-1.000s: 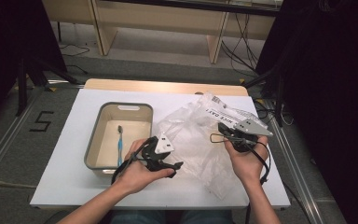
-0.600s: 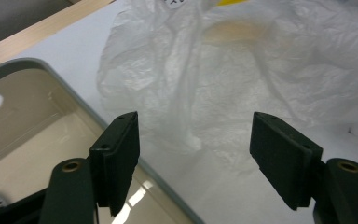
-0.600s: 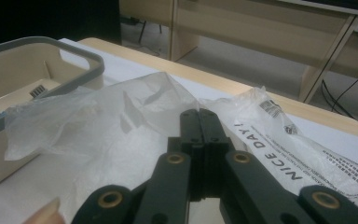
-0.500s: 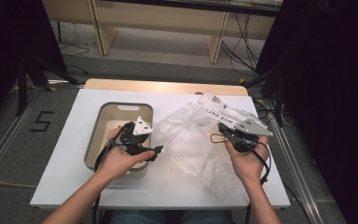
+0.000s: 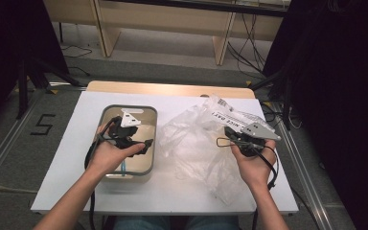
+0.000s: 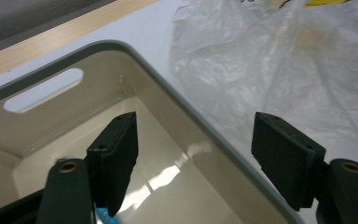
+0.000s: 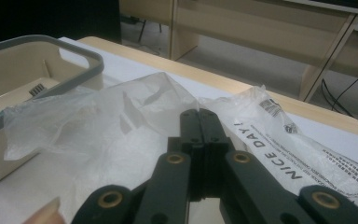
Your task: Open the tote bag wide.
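my left gripper [image 5: 146, 143] hung over the grey-rimmed bin [image 5: 149, 125], jaws wide apart and holding nothing; seen from the left gripper view, one jaw stood over the bin's inside and the other over its rim [image 6: 200, 123], beside the plastic bag [image 6: 284, 65]. a blue-handled item [image 5: 123, 166], probably a toothbrush, lay on the bin's floor just under my left hand [image 5: 109, 154], and a sliver of its blue showed below the left jaw [image 6: 103, 215]. i could make out nothing else in the bin.

my right gripper [image 5: 227, 140] had its jaws pressed together on a fold of the clear plastic bag [image 5: 196, 143], which lay crumpled on the white table [image 5: 67, 158] to the right of the bin; the right gripper view showed the closed jaws [image 7: 199, 126] with the film bunched around them and the bag's printed strip [image 7: 279, 140] trailing away. whether the bag held anything i could not tell.

judged from this, the work appeared to be at an early stage: the bag was gripped and steadied, but the blue item was not yet picked up and remained to be grasped, lifted and brought across to the bag.
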